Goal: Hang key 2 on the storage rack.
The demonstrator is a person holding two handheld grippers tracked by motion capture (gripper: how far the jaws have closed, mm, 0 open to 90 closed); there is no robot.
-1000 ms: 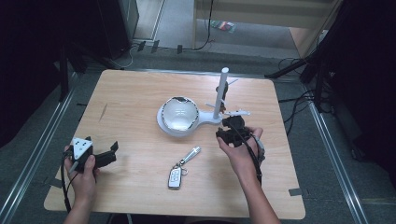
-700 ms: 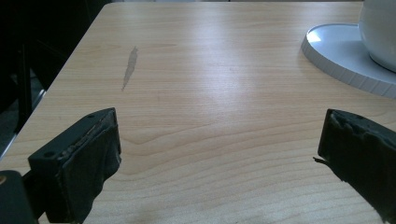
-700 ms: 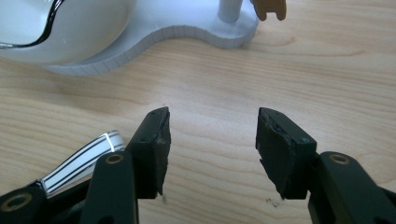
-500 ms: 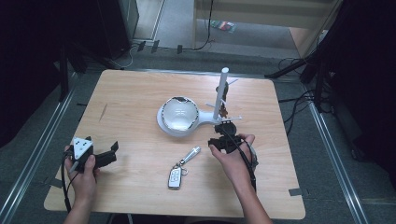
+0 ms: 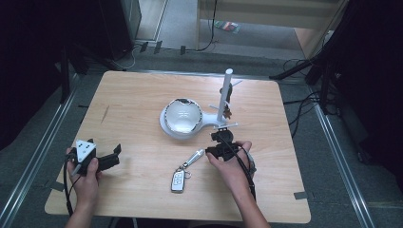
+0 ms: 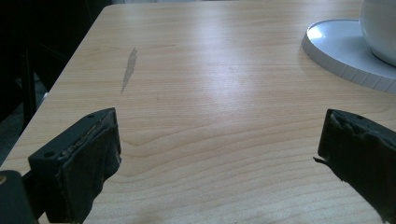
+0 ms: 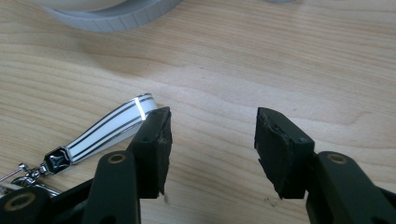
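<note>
The key fob [image 5: 178, 181] lies flat on the wooden table [image 5: 133, 104], near the front edge and just in front of the white stand base [image 5: 180, 128]. A white strap [image 5: 194, 157] with dark stripes runs from its ring. Fob and strap form one line: the long axis runs diagonally, from the fob body nearest the person up and to the right towards the stand. The strap's free end points at the right gripper [image 5: 213, 151].

In the right gripper view, the right gripper [image 7: 210, 128] is low over the table with its jaws part-way apart and bare wood between them. The strap's [image 7: 109, 128] tip lies just outside the left-hand jaw, touching or almost touching it; which, I cannot tell. Nothing is pinched. The metal clasp [image 7: 56, 158] shows at the strap's lower end.

The left gripper [image 5: 114, 156] rests at the table's front left, well apart from the fob. In the left gripper view, the left gripper [image 6: 217, 140] has its jaws spread wide over bare table, holding nothing, with the stand base [image 6: 345, 53] at the upper right.

A white post [image 5: 224, 95] rises from the stand's right side.
</note>
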